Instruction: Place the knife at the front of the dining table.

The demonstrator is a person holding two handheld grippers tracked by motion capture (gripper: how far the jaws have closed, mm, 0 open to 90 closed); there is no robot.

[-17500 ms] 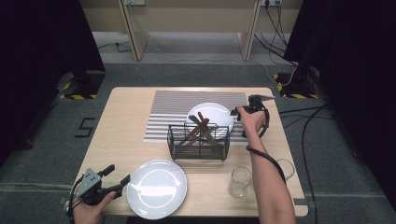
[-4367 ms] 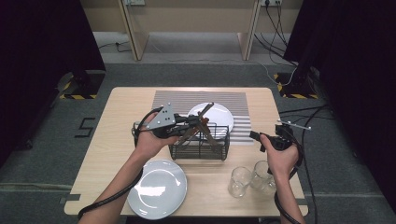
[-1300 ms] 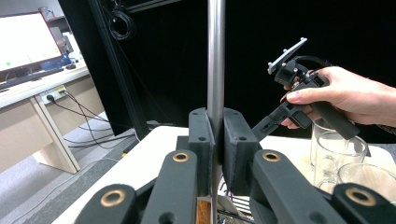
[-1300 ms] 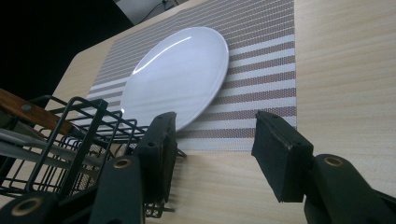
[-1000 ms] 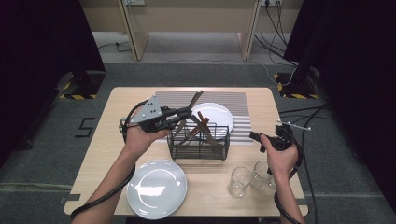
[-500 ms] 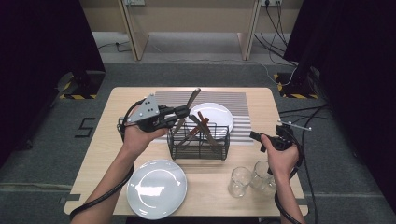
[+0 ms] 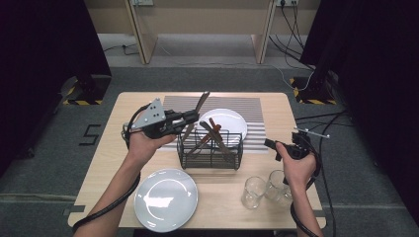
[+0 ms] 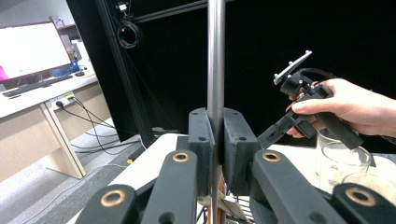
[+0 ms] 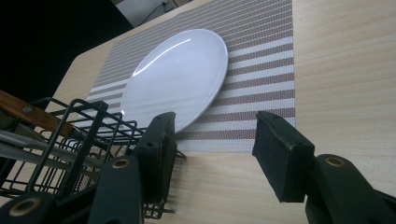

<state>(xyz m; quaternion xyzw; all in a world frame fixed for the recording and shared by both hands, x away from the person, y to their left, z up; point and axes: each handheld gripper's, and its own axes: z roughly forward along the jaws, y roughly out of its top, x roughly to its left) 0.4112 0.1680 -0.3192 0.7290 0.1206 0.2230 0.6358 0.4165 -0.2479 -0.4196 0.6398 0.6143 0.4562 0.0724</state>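
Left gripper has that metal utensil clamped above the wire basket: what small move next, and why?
Probably carry it toward the striped placemat and lower it beside the white plate. The left gripper is shut on the metal utensil, lifted clear above the wire basket; the right gripper hangs open, away from it.

The left gripper (image 7: 190, 117) is raised at about ten o'clock, its jaws pressed together on a metal utensil (image 7: 197, 109). The right gripper (image 7: 271, 144) rests low at three o'clock, jaws apart.
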